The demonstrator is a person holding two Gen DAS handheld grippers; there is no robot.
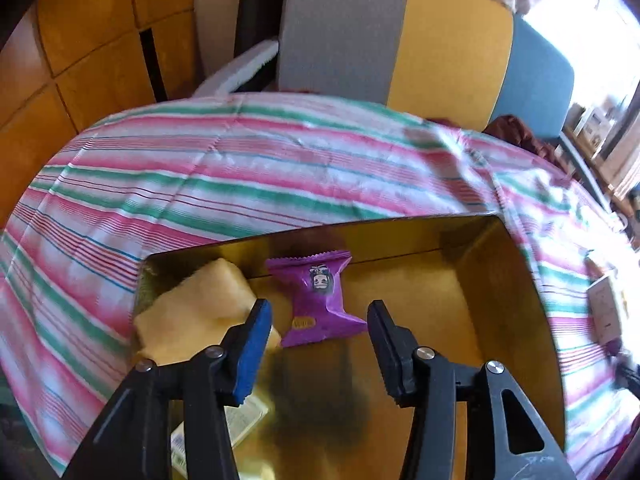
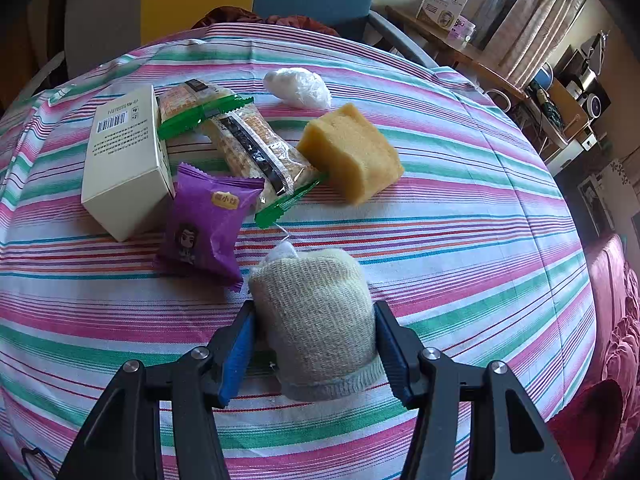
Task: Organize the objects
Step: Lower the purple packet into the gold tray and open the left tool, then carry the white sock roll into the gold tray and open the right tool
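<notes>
1. We see our left gripper (image 1: 320, 316) over a shiny gold box (image 1: 480, 280), with its two fingers spread apart and nothing between them.
2. A purple snack packet (image 1: 318, 300) lies on the floor of the gold box, just past the fingertips.
3. A yellow sponge block (image 1: 200, 312) rests in the box's left corner, beside the purple packet.
4. Our right gripper (image 2: 314, 322) pinches a rolled cream knit cloth (image 2: 316, 320) from both sides, low over the striped pink and green tablecloth (image 2: 460, 240).
5. Farther off on the cloth lie another purple packet (image 2: 204, 224), a white cardboard box (image 2: 124, 160), two clear green-edged cracker packs (image 2: 244, 140), another yellow sponge (image 2: 352, 152) and a crumpled clear plastic bag (image 2: 298, 88).
</notes>
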